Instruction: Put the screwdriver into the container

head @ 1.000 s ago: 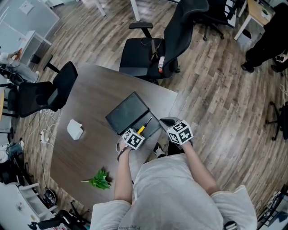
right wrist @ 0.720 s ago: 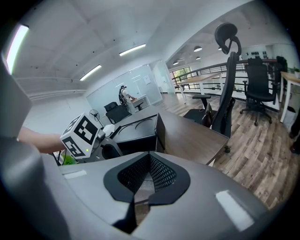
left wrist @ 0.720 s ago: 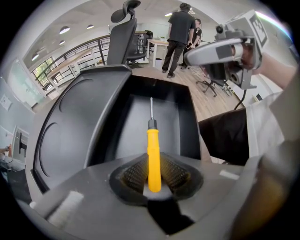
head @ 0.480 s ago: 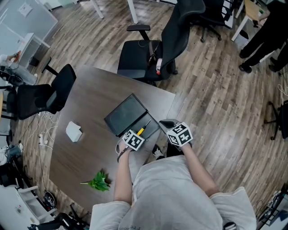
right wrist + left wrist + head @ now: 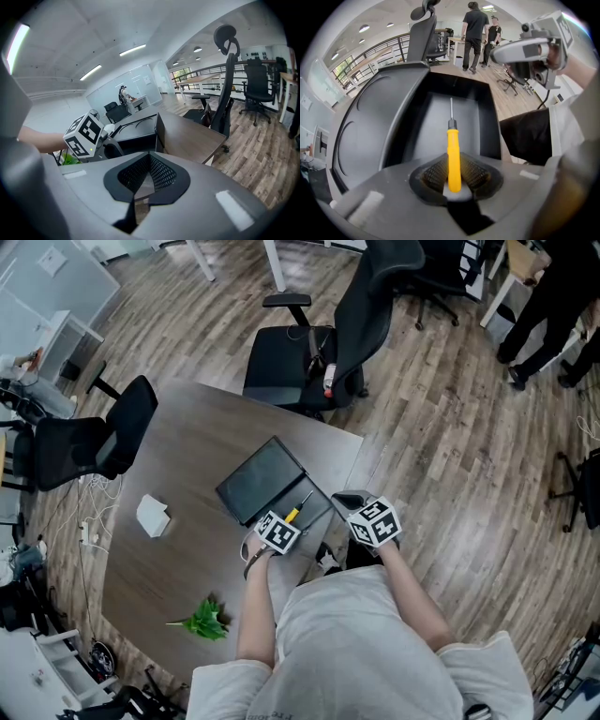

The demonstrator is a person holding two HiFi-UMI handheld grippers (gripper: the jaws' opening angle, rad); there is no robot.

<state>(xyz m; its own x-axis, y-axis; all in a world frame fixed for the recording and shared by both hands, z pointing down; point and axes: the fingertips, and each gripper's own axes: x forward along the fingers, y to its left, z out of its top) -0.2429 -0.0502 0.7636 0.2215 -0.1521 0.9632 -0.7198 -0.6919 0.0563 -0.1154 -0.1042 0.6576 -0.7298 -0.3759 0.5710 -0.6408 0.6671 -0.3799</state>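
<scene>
Fingers [image 5: 433, 174] of the left gripper [image 5: 453, 177] are clamped on the yellow handle of the screwdriver [image 5: 453, 150]. Its metal shaft points forward over the tray of the container [image 5: 487, 117], a black case with its lid [image 5: 370, 126] swung open to the left. The tray holds nothing else; whether the tip touches the floor of the tray I cannot tell. Right gripper [image 5: 149, 172] is beside the container at the table edge, its fingers pressed together on nothing. Surface: dark grey-brown table [image 5: 187, 456] on a wood-plank floor [image 5: 441, 427]. Black office chairs [image 5: 319, 334] stand at the far and left sides. On the table, well apart from the container, are a small white object [image 5: 155, 514] and a green leafy sprig [image 5: 208, 619]. People [image 5: 477, 28] stand in the background.
</scene>
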